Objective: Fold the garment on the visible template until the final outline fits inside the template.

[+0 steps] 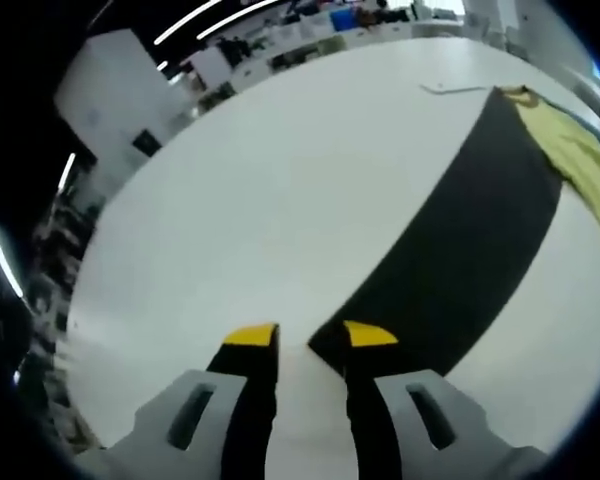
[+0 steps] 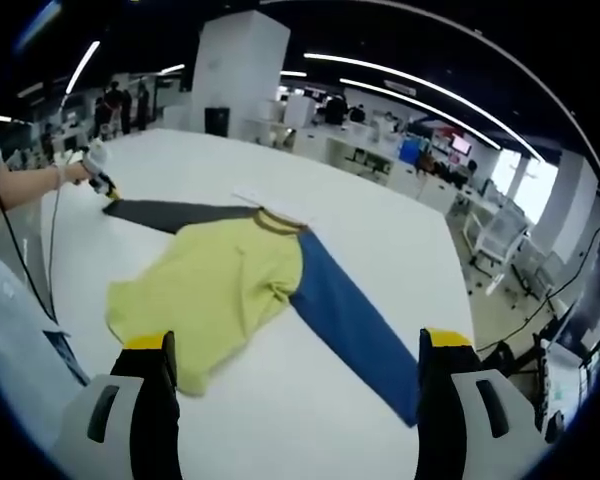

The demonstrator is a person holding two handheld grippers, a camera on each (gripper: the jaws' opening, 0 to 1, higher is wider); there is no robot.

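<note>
A long-sleeved shirt lies flat on the white table. Its body is yellow, with one blue sleeve and one black sleeve spread out to opposite sides. My right gripper is wide open above the near hem, holding nothing. In the left gripper view the black sleeve runs from the yellow body down to the jaws. My left gripper is open, and the cuff end lies just by its right fingertip. The left gripper, held in a hand, shows at that cuff.
A thin white strip lies on the table just past the collar, also seen as the strip. A person's sleeve and a cable run along the left side. Desks and shelves stand beyond the table's far edge.
</note>
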